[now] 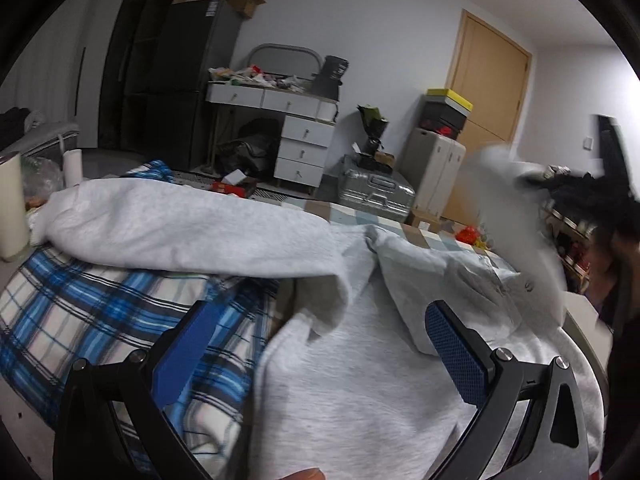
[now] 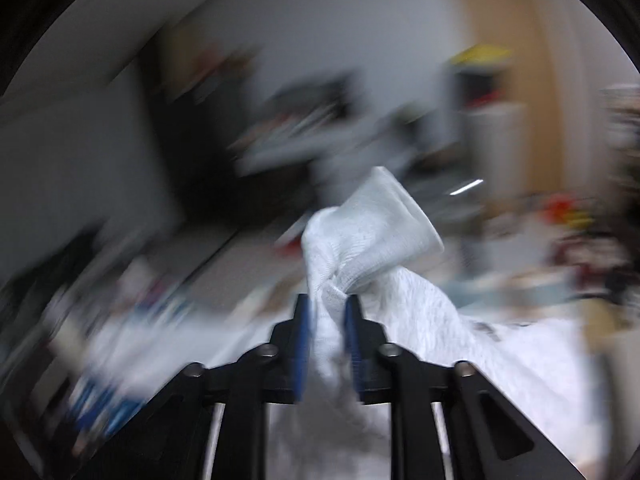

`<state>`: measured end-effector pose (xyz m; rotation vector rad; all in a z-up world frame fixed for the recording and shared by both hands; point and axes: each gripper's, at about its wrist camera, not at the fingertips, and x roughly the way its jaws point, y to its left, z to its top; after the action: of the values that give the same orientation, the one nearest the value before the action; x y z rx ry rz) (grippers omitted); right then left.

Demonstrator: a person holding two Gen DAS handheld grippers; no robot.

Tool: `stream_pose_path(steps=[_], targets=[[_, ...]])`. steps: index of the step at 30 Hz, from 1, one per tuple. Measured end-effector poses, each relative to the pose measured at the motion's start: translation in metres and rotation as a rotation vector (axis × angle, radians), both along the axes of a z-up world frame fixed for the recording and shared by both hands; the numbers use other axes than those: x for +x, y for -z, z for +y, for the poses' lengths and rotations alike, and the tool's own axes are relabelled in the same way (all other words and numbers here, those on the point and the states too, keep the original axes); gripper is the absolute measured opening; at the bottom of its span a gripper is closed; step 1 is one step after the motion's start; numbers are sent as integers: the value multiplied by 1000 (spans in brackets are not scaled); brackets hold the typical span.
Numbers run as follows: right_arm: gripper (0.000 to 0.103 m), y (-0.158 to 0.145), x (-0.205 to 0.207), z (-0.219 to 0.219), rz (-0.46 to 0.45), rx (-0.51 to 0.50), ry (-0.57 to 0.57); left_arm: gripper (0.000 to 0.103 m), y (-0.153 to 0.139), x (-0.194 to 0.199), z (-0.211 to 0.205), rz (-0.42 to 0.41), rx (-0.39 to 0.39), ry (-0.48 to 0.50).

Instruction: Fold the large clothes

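Two grippers: left gripper (image 1: 320,344) spread wide above grey sweatshirt (image 1: 360,380); right gripper (image 2: 326,304) pinching its cuff (image 2: 376,224).

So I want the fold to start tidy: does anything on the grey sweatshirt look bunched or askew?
Yes. The grey sweatshirt is not flat: one sleeve lies across the plaid sheet, while the right gripper clamps the other cuff, scrunched between its jaws.

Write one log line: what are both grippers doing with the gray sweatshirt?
left gripper: open above gray sweatshirt | right gripper: shut on sleeve cuff, lifted | plaid cloth: underneath
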<state>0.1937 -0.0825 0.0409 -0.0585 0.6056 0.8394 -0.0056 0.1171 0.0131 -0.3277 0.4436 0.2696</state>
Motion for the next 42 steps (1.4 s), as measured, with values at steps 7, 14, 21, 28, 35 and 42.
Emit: stream_pose_path(steps=[7, 14, 21, 28, 35, 42], targets=[[63, 52, -20, -10, -46, -234, 8, 102, 5, 2, 5, -6, -24, 7], [75, 64, 60, -203, 92, -198, 614, 102, 17, 14, 3, 31, -61, 35], [77, 138, 102, -258, 470, 11, 547, 102, 23, 20, -11, 64, -23, 44], [10, 139, 118, -220, 400, -78, 427, 102, 22, 20, -17, 96, 27, 30], [9, 113, 107, -271, 285, -59, 526, 102, 19, 13, -1, 117, 43, -39], [11, 122, 90, -252, 272, -147, 486, 102, 28, 17, 8, 137, 11, -63]])
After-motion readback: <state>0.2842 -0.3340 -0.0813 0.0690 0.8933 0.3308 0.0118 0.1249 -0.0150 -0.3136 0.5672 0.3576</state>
